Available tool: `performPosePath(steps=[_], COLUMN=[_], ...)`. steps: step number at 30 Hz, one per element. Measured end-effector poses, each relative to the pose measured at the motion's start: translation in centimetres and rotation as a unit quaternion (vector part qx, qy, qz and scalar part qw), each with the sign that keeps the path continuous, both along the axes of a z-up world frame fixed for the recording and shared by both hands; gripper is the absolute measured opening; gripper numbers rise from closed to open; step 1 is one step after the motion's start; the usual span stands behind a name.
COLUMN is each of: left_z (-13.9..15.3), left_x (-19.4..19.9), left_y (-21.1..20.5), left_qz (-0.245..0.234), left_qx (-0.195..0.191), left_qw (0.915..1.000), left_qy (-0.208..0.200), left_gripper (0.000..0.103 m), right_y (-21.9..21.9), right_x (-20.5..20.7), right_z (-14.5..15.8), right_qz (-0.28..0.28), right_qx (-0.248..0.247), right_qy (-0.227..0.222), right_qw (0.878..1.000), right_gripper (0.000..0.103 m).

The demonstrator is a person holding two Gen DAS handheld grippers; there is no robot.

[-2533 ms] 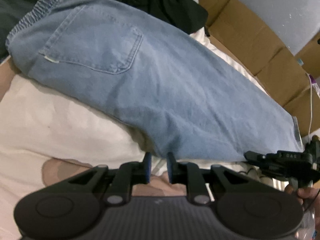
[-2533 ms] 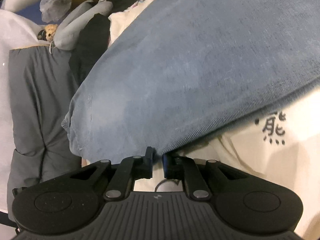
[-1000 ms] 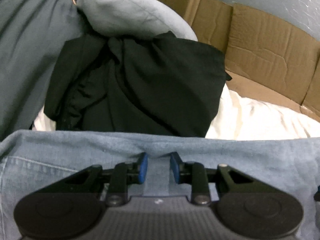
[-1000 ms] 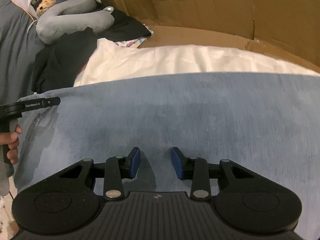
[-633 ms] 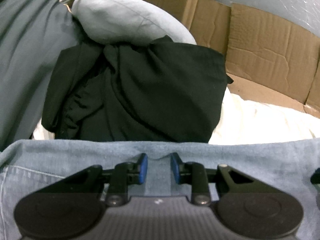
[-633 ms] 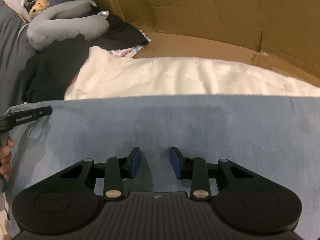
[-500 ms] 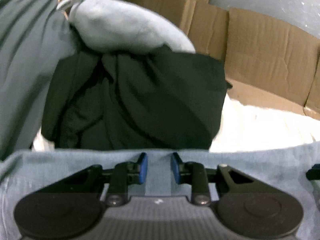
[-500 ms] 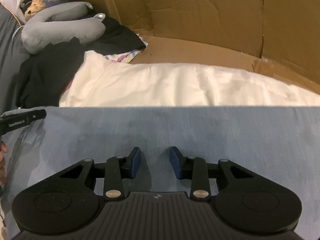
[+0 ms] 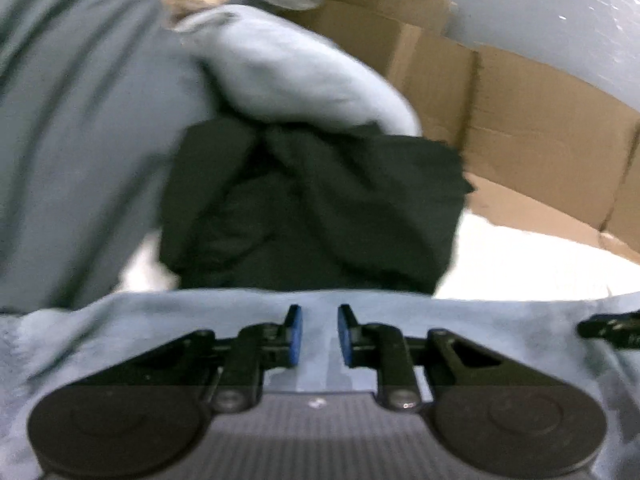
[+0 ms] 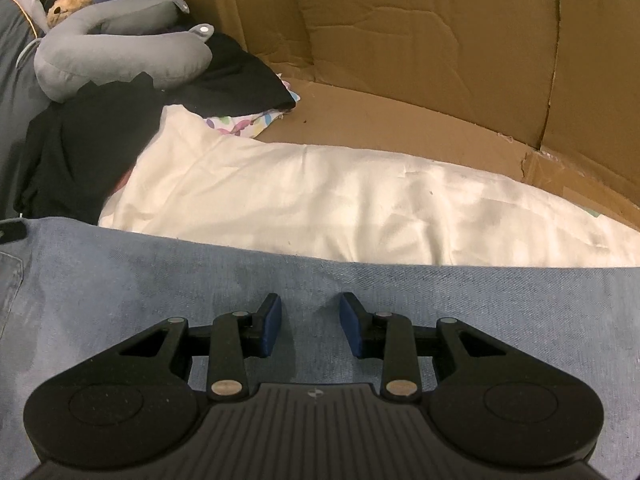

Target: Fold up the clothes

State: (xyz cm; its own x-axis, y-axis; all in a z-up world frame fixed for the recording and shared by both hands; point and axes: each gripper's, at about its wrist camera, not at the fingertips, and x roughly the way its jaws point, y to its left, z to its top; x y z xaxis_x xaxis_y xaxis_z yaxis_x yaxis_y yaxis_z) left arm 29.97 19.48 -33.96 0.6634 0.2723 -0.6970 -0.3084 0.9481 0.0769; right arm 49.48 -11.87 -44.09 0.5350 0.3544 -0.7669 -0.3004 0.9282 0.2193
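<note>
Jeans [image 10: 160,312] lie flat across white bedding [image 10: 360,208], folded edge facing away, prob mid-fold. Left gripper [image 9: 319,334] jaws closing w/ denim between the pads; can't tell if they bite yet. Right gripper [image 10: 310,326] jaws apart over the denim, not pinching. Cardboard box [image 10: 420,60] behind: black garment [image 10: 80,148] and gray neck pillow [image 10: 120,60] at its left end.

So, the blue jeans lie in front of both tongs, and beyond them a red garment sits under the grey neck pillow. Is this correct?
Not quite: the garment under the grey neck pillow is black, not red, as the right wrist view shows clearly. The rest holds: the blue jeans do lie in front of both tongs.
</note>
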Motion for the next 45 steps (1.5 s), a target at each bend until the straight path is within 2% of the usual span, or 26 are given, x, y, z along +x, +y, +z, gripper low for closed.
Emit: performPosePath(steps=[5, 7, 9, 12, 15, 18, 20, 22, 25, 30, 35, 40, 41, 42, 43, 45], left_z=[-0.2, -0.1, -0.3, -1.1, -2.5, -3.8, -4.3, -4.6, -4.1, 0.0, 2.8, 1.3, 0.7, 0.1, -0.4, -1.6], left_x=[-0.9, -1.3, -1.5, -1.6, -1.0, -0.2, 0.3, 1.0, 1.6, -1.0, -4.2, -5.4, -5.3, -5.2, -5.0, -4.6], left_y=[4.7, 5.7, 6.8, 8.9, 10.1, 12.0, 13.5, 13.9, 13.7, 13.8, 13.9, 14.6, 14.7, 15.0, 15.1, 15.4], left_qz=[0.06, 0.056, 0.048, 0.067, 0.058, 0.052, 0.063, 0.054, 0.049, 0.073, 0.086, 0.083, 0.087, 0.087, 0.084, 0.076], left_qx=[0.042, 0.077, 0.095, 0.094, 0.082, 0.045, -0.002, -0.005, 0.003, -0.04, -0.011, 0.012, 0.016, 0.021, 0.027, 0.037], left_qw=[0.9972, 0.9954, 0.9942, 0.9929, 0.9943, 0.997, 0.9973, 0.9974, 0.997, 0.996, 0.9959, 0.995, 0.9942, 0.9938, 0.9938, 0.9935], left_qy=[0.012, 0.012, 0.013, 0.026, 0.036, 0.037, 0.038, 0.047, 0.06, 0.032, 0.026, 0.055, 0.06, 0.065, 0.068, 0.076], left_gripper=[0.022, 0.021, 0.023, 0.023, 0.022, 0.022, 0.021, 0.02, 0.019, 0.02, 0.022, 0.024, 0.026, 0.032, 0.043, 0.053], right_y=[-0.1, -0.2, -0.3, -0.2, -0.1, 0.0, 0.0, 0.0, -0.1, -0.9, -1.5, -2.3, -2.5, -2.8, -3.2, -4.2], right_x=[0.2, 0.2, 0.2, 0.2, 0.3, 0.3, 0.3, 0.2, 0.2, 0.8, 0.6, -1.4, -1.8, -2.4, -3.0, -4.3], right_z=[-0.1, -0.1, -0.1, -0.1, 0.0, 0.1, 0.1, 0.1, 0.0, 0.2, 1.7, 3.1, 3.2, 3.3, 3.3, 3.5], right_qz=[0.005, 0.006, 0.005, 0.002, 0.001, -0.001, -0.002, -0.002, -0.003, -0.025, -0.023, -0.009, -0.006, -0.002, 0.001, 0.004], right_qx=[0.005, 0.006, 0.007, 0.007, 0.004, 0.002, 0.003, 0.003, 0.004, 0.038, 0.057, 0.069, 0.069, 0.067, 0.065, 0.064], right_qy=[0.001, 0.0, 0.001, 0.003, 0.003, 0.002, 0.002, 0.0, 0.001, 0.027, 0.025, 0.015, 0.015, 0.016, 0.017, 0.022], right_qw=[1.0, 1.0, 1.0, 1.0, 1.0, 1.0, 1.0, 1.0, 1.0, 0.999, 0.998, 0.997, 0.997, 0.998, 0.998, 0.998], right_gripper=[0.039, 0.039, 0.039, 0.039, 0.039, 0.039, 0.039, 0.039, 0.039, 0.041, 0.041, 0.041, 0.041, 0.041, 0.041, 0.041])
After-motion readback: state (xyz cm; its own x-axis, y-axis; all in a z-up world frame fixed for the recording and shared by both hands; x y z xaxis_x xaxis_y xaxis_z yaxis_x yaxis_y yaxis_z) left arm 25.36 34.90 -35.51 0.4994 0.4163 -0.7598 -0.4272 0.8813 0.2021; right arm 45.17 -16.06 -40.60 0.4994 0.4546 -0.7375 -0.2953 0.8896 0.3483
